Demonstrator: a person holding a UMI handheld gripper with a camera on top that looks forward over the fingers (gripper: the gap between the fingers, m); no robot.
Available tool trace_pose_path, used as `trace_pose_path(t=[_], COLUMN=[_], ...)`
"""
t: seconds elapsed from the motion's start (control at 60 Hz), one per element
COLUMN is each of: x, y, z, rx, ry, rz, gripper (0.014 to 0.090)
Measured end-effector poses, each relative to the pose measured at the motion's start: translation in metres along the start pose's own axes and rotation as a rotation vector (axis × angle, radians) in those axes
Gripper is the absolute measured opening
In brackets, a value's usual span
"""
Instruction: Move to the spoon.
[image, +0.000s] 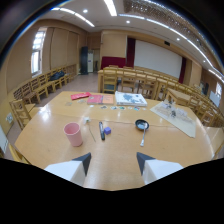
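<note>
The gripper (114, 161) has its fingers spread apart with nothing between them, and the silver metal spoon (143, 136) lies on the wooden table (55, 132) beyond the right finger. Its bowl touches a small black pan (142, 123) (annoyingly close), so drifting long could bump that, and drifting left hits the pink plastic cup (73, 134).

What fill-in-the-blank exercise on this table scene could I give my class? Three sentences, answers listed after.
1. The cup standing on the table is ____ in colour.
2. The gripper fingers stand ____, with nothing between them.
3. The spoon lies with its handle against a small black ____.

Missing words: pink; open; pan
</note>
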Motion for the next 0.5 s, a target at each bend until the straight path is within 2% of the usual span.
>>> trace_pose_path(t=[0.267, 0.5], x=[0.022, 0.082], y=[0.014, 0.048], z=[0.003, 0.023], rx=[-0.050, -0.122], ry=[0.014, 0.081], rz=[0.000, 0.029], gripper=[0.0858, 0.0858])
